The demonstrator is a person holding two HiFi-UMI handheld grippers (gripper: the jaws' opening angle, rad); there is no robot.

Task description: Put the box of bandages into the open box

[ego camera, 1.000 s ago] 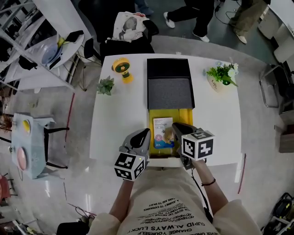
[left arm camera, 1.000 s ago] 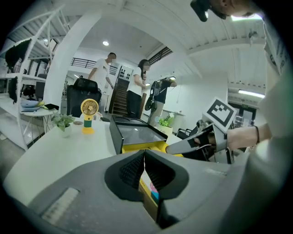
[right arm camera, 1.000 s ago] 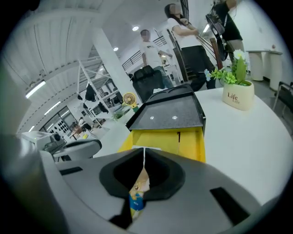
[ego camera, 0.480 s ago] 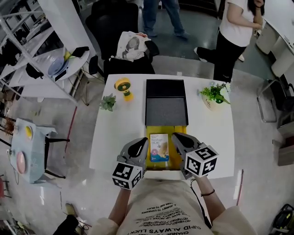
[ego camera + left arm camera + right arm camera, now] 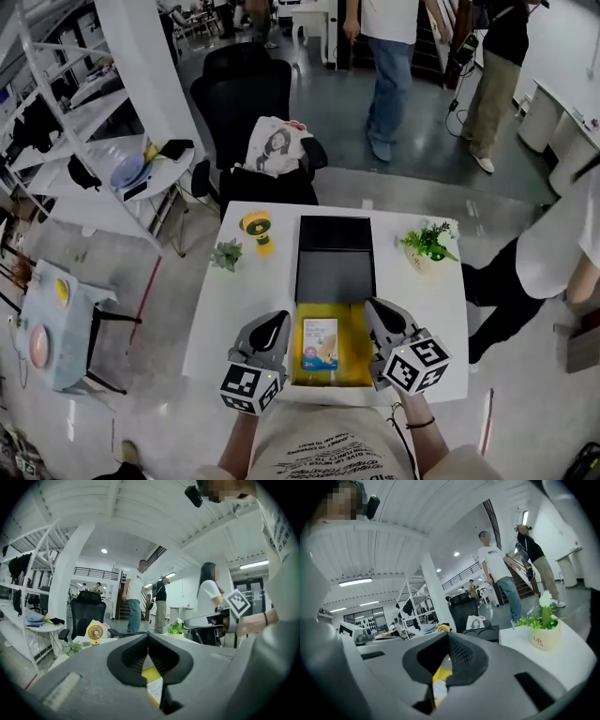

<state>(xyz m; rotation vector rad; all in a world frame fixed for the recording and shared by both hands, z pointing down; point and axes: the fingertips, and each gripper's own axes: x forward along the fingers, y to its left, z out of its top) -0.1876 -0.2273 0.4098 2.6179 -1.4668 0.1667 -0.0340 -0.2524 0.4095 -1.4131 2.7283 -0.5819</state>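
The open box (image 5: 359, 349) has a yellow inside and lies at the table's near edge, with its black lid (image 5: 335, 258) folded back behind it. The white and blue box of bandages (image 5: 320, 343) lies flat inside it, left of centre. My left gripper (image 5: 279, 320) hovers at the box's left wall, shut and empty. My right gripper (image 5: 374, 307) hovers at the right wall, also shut and empty. In the left gripper view the jaws (image 5: 148, 637) meet, with the box of bandages (image 5: 155, 691) below them. The right gripper view shows its jaws (image 5: 447, 637) closed over the yellow box (image 5: 441, 674).
On the white table (image 5: 230, 309) stand a yellow fan (image 5: 255, 228) and a small plant (image 5: 226, 254) at the back left, and a potted plant (image 5: 429, 246) at the back right. A black chair (image 5: 246, 103) with a bag stands behind. People walk beyond, and one stands at the right (image 5: 553, 253).
Both grippers have drawn apart to the sides of the yellow box. The right one has left the box of bandages, which stays lying inside. The head view has tilted up.
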